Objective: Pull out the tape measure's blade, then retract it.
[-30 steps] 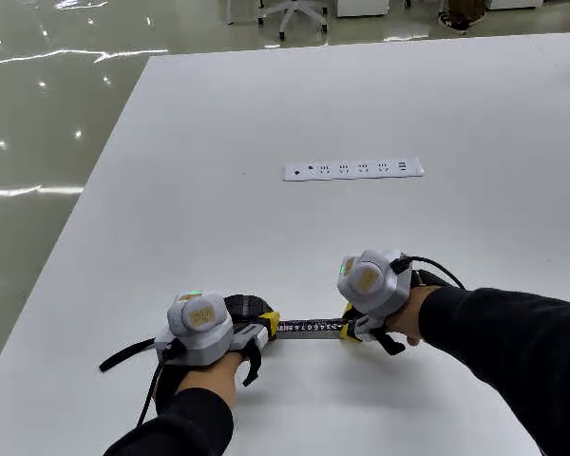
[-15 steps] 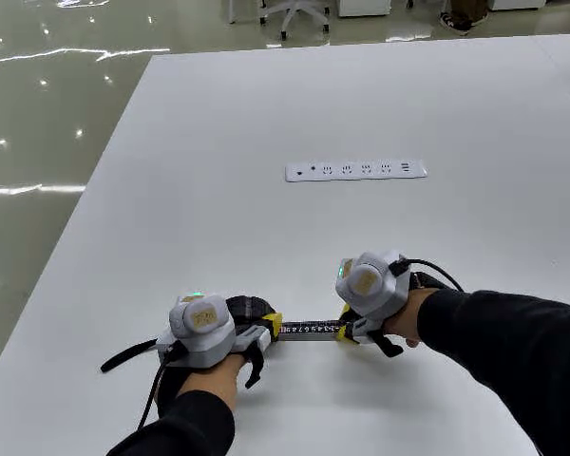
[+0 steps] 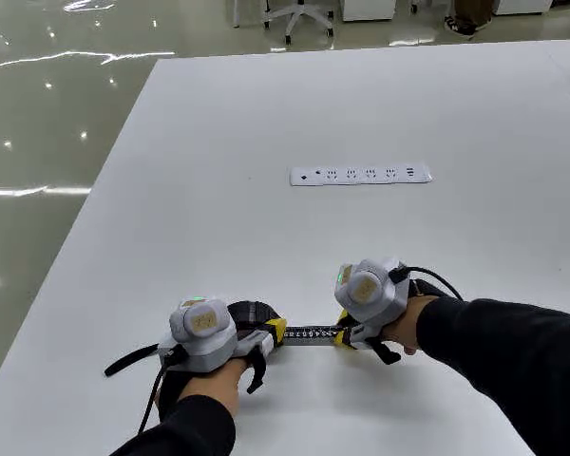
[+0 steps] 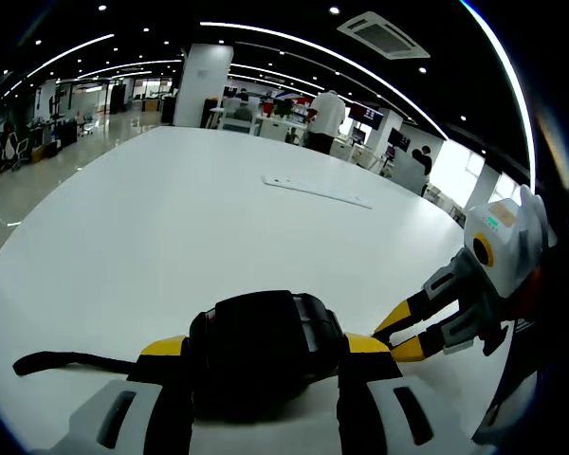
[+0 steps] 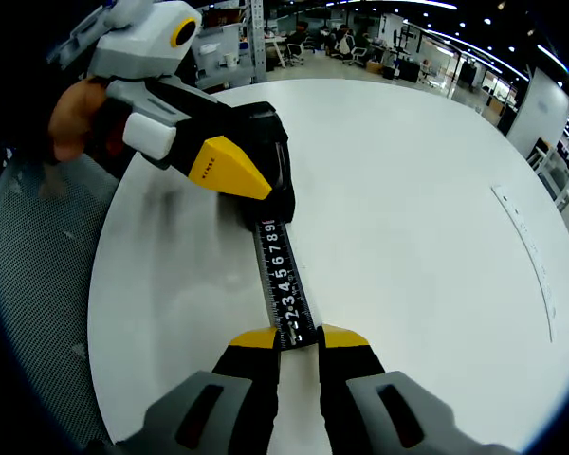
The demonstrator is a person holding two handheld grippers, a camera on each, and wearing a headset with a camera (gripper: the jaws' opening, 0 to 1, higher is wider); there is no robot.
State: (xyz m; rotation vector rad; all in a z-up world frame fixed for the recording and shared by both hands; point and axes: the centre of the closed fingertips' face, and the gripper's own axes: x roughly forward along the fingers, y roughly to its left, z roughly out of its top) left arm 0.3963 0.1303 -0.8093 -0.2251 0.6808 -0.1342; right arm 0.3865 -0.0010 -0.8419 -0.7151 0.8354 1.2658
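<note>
A black tape measure case [image 3: 248,313] lies near the front edge of the white table, and my left gripper [image 3: 262,330] is shut on it. In the left gripper view the case [image 4: 264,349] sits between the yellow-tipped fingers [image 4: 167,347], with its black strap [image 4: 64,363] trailing left. A short length of black blade [image 3: 311,333] runs from the case to my right gripper [image 3: 341,334]. That gripper [image 5: 299,338] is shut on the blade [image 5: 282,275] at its tip. The case [image 5: 266,152] and the left gripper [image 5: 223,166] lie beyond.
A white power strip [image 3: 360,175] lies flat mid-table, well beyond both grippers. The white table [image 3: 266,114] stretches wide to the far side; its left edge drops to a glossy floor [image 3: 38,114]. An office chair [image 3: 299,14] stands past the far edge.
The head camera has shifted slightly. My right gripper has edged a little toward the case, so the exposed blade looks slightly shorter. The left gripper still holds the case in place.
</note>
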